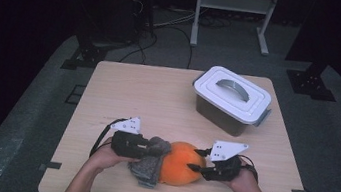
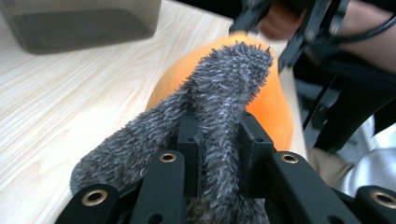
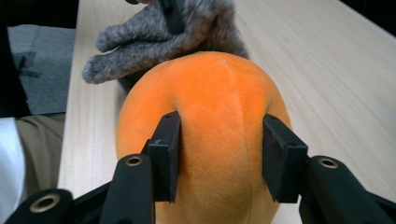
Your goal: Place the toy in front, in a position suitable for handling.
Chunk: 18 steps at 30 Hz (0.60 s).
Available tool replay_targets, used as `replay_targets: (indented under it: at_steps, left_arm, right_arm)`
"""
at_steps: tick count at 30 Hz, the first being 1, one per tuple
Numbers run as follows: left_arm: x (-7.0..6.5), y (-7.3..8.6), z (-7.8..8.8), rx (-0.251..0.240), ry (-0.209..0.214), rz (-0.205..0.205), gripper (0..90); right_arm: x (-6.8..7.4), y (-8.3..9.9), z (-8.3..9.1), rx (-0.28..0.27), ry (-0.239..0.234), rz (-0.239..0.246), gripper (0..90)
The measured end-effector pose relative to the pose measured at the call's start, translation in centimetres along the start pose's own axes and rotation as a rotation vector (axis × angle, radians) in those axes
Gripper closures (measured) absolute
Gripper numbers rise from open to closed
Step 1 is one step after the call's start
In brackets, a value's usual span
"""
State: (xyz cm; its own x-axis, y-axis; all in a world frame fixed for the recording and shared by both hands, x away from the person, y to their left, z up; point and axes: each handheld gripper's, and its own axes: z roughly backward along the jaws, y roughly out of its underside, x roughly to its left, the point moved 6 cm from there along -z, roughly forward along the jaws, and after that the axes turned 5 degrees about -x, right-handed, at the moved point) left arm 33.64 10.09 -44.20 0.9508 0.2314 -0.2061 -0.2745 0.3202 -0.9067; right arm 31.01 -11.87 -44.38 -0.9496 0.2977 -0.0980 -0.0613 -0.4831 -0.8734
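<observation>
An orange plush toy [image 1: 180, 164] with a grey fuzzy part [image 1: 151, 164] lies near the table's front edge. My left gripper [image 1: 148, 148] reaches in from the left and is shut on the grey fuzzy part [image 2: 224, 93], which is pinched between its pads in front of the orange body [image 2: 273, 107]. From the right, my right gripper [image 1: 197, 160] is shut on the orange body [image 3: 219, 93], both pads pressing dents into its sides. Beyond the orange body, the right gripper view shows the grey part [image 3: 159, 42].
A grey tub with a white lid and handle [image 1: 231, 99] stands at the back right of the wooden table [image 1: 134, 91]. A person's forearms come in from the bottom edge. Dark floor, cables and a stand lie beyond the table.
</observation>
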Motion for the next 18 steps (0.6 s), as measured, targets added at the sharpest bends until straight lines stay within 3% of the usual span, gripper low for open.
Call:
replay_targets:
  at_steps: [3,4,7,12,15,18]
  left_arm:
    - [-0.7,-0.8,-0.5,-0.046,0.046,-0.010,73.8]
    - [-1.0,-1.0,-0.8,-0.042,0.052,-0.017,73.8]
    - [-1.4,-0.4,-1.8,0.040,0.050,-0.035,73.9]
    - [-1.7,0.3,-2.3,0.063,0.090,-0.018,74.2]
    - [-2.2,0.3,-2.6,0.074,0.112,-0.029,74.1]
    - [-2.1,0.3,-2.6,0.072,0.115,-0.026,74.1]
  right_arm:
    - [0.4,-0.1,-0.4,-0.012,-0.021,-0.007,48.2]
    - [0.6,-0.2,-0.5,-0.018,-0.035,-0.017,45.7]
    - [0.9,-0.3,-0.7,-0.008,-0.059,-0.028,33.9]
    - [-0.2,0.5,-0.3,0.018,-0.065,-0.114,20.0]
    - [-0.1,1.1,-1.0,0.047,-0.087,-0.133,16.5]
    - [0.2,1.6,-1.4,0.074,-0.093,-0.111,23.8]
